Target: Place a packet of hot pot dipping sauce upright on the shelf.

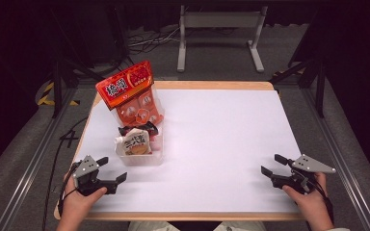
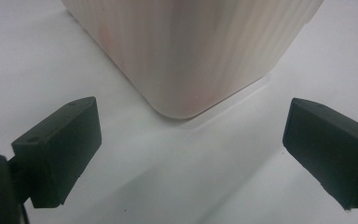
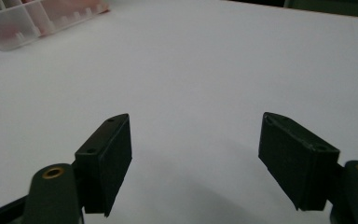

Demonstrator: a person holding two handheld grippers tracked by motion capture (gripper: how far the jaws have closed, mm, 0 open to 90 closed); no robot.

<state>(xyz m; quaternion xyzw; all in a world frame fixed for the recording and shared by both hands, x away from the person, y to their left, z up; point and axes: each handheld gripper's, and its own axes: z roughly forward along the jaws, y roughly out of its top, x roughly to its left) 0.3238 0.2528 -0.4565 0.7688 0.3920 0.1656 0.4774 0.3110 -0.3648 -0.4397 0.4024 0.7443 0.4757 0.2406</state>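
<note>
In the left gripper view, the translucent bin (image 2: pixel 191 51) is being cut off by the top edge, so its rim and contents are being kept out of sight. In the right gripper view, the bin (image 3: pixel 23 23) is being clipped by the upper left corner. In the high view, the print on the white pouch (image 1: pixel 136 142) and the orange bag (image 1: pixel 127 91) is being rendered too small to read, and the small dark item (image 1: pixel 138 128) between them is being left unidentifiable.

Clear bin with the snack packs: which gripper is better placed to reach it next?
Left, probably. The left gripper sits open just short of the clear bin, whose corner stands close ahead between its jaws in the left gripper view. The right gripper, also open, rests far across the bare white tabletop.
</note>
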